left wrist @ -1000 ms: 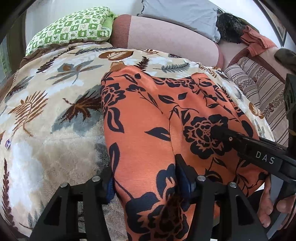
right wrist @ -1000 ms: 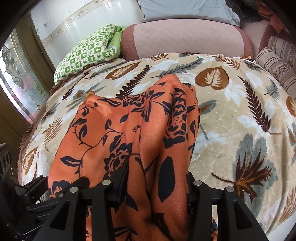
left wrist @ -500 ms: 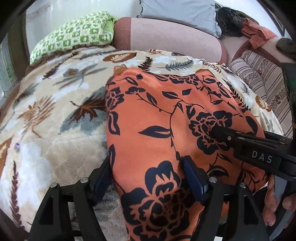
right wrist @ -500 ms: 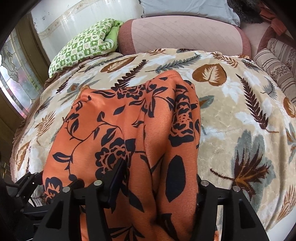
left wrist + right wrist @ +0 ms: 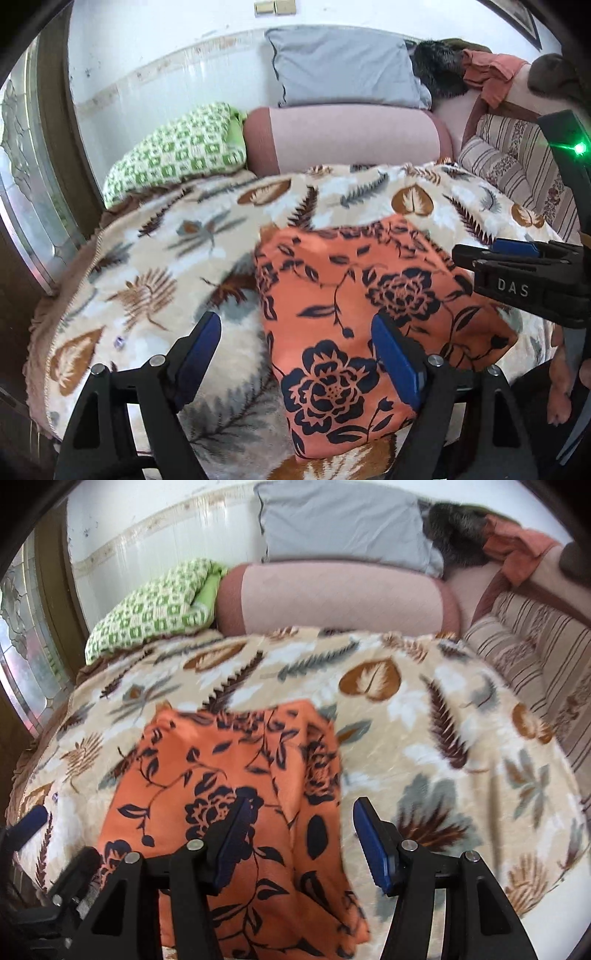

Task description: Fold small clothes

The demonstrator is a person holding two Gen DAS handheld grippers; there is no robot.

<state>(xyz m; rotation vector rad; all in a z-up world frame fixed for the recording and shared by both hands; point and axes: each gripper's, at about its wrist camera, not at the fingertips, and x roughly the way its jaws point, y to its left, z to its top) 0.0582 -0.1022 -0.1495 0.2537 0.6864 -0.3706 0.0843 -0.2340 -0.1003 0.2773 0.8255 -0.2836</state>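
The orange floral garment (image 5: 354,325) lay folded on the leaf-patterned blanket (image 5: 147,280), low and centre in both wrist views. The left gripper (image 5: 295,350) stood wide open above the cloth's left edge; its jaws had just been opening, with nothing pinched between the blue pads (image 5: 203,343). The right gripper (image 5: 299,838) was parted about halfway over the garment's right edge, the pads clear of the fabric. At the right edge of the left view a hand (image 5: 557,384) showed beneath the other tool. A green checked pillow (image 5: 147,609) sat upper left.
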